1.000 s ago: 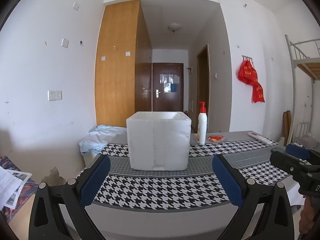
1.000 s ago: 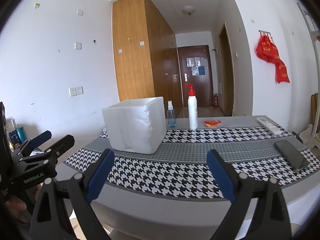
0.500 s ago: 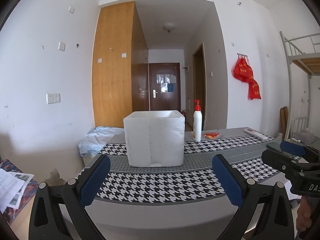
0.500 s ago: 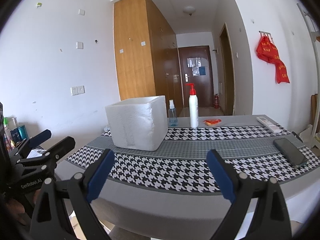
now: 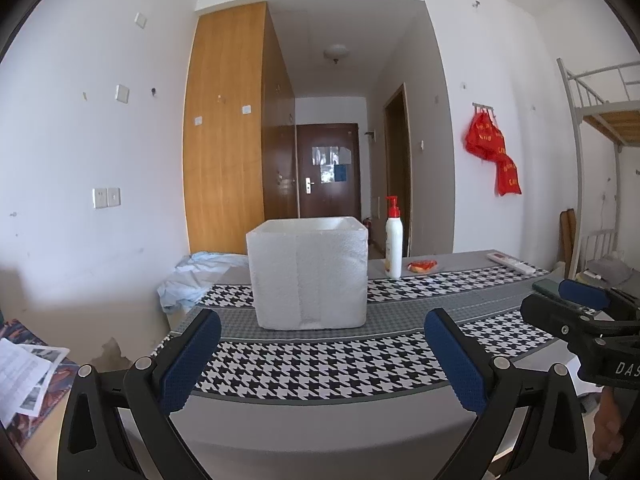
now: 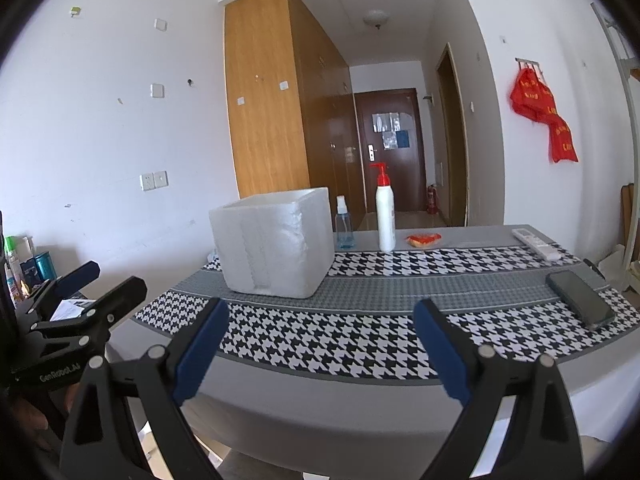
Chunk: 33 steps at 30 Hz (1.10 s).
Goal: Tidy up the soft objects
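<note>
A white foam box [image 5: 307,272] [image 6: 276,242] stands open-topped on the table with the houndstooth cloth [image 5: 320,360] [image 6: 340,336]. A crumpled pale blue cloth [image 5: 200,276] lies at the table's far left end, behind the box. A small red soft item [image 5: 422,266] [image 6: 424,239] rests near the far edge. My left gripper [image 5: 320,354] hangs open before the table's front edge, nothing between its blue pads. My right gripper [image 6: 322,344] is open too, empty, off the front edge; it also shows at the right [image 5: 576,304] in the left wrist view.
A white pump bottle with a red top [image 5: 393,240] [image 6: 385,208] and a small blue spray bottle [image 6: 344,224] stand behind the box. A dark phone [image 6: 580,300] and a white remote [image 6: 536,243] lie at the right. Papers [image 5: 24,376] lie low at the left.
Both grippers have drawn back slightly from the table and risen a little; the box looks smaller and further away. Both stay open and empty.
</note>
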Available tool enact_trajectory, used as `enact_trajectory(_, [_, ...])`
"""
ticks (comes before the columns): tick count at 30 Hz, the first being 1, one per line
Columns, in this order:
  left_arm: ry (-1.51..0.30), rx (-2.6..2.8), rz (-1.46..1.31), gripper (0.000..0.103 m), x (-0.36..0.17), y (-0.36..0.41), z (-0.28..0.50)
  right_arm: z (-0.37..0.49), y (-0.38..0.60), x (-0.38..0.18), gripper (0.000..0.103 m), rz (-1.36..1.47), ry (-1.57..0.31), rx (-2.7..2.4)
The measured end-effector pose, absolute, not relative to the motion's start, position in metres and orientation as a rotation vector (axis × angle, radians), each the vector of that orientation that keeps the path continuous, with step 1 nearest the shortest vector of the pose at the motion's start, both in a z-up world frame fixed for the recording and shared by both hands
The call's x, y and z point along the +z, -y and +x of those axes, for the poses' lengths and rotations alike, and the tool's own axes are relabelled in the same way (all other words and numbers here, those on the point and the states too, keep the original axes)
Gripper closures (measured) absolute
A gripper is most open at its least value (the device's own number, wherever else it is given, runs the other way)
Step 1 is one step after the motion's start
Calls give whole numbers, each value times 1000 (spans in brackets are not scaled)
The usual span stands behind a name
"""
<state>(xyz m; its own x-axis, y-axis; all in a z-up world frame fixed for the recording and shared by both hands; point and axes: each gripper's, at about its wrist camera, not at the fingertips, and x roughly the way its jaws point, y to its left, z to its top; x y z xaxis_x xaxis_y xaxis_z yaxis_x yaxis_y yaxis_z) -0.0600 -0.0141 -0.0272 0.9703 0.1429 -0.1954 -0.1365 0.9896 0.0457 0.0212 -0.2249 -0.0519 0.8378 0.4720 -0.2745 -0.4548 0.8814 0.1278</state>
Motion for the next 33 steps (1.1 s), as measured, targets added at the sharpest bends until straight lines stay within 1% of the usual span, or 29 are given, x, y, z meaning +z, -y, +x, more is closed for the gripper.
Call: enact_trajectory(33, [-213, 146, 29, 1, -29, 14, -60, 17, 225, -52, 7, 43, -305, 496])
